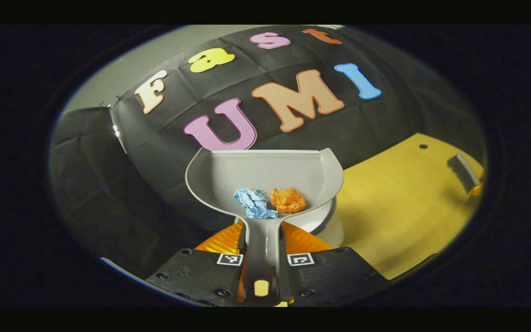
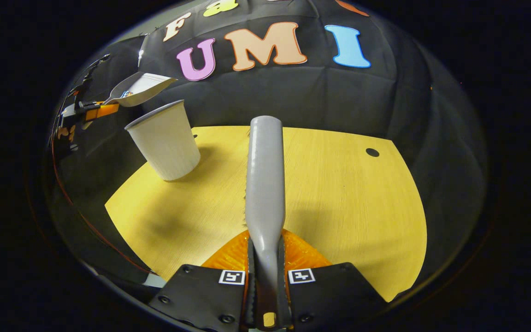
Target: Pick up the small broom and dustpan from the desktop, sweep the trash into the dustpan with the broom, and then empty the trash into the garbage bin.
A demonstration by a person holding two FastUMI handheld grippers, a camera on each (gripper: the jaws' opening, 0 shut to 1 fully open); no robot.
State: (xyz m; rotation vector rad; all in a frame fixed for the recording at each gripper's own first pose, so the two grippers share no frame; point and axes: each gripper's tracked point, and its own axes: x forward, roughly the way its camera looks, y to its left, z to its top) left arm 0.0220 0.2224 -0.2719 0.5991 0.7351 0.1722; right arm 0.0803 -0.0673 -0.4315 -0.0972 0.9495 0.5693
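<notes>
My left gripper (image 1: pixel 262 258) is shut on the handle of the grey dustpan (image 1: pixel 265 173). The pan is lifted off the table and holds a crumpled blue paper (image 1: pixel 254 203) and a crumpled orange paper (image 1: pixel 287 199). The white garbage bin (image 1: pixel 327 226) shows just under the pan's right side. My right gripper (image 2: pixel 265 272) is shut on the handle of the small grey broom (image 2: pixel 265 175), which points forward low over the yellow desktop (image 2: pixel 339 193). In the right gripper view the dustpan (image 2: pixel 138 88) hangs tilted above and left of the bin (image 2: pixel 166 140), held by the left gripper (image 2: pixel 88 110).
The bin stands near the desktop's far left corner. A small dark hole (image 2: pixel 372 152) marks the far right of the desktop. Black cloth walls close in the table on the back and sides. The broom's bristles (image 1: pixel 461 171) show at the far right of the left gripper view.
</notes>
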